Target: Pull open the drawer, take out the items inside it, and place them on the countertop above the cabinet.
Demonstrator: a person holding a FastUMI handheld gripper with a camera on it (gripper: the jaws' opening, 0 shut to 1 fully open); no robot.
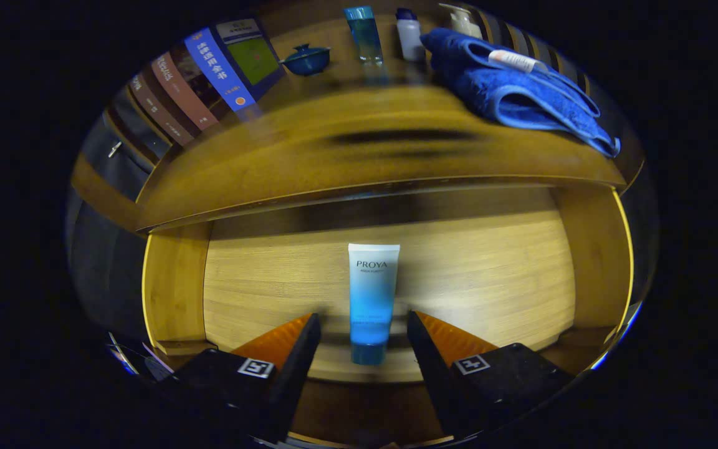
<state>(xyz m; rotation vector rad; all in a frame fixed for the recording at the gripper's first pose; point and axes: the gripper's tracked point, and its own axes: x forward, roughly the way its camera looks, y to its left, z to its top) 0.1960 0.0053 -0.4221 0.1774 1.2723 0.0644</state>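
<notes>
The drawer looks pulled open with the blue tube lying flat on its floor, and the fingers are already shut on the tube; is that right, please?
Not quite. The drawer is open and the blue tube lies flat on its floor, but the gripper is open: its fingers stand apart on either side of the tube's cap end, with a gap showing on each side. The gripper view shows this.

We cannot see the drawer's (390, 274) back edge, hidden under the countertop's (359, 156) front lip. Along the countertop's back edge, the pump bottle (464, 19) and books (197, 81) are cut off, and a blurred smear crosses the countertop.
</notes>
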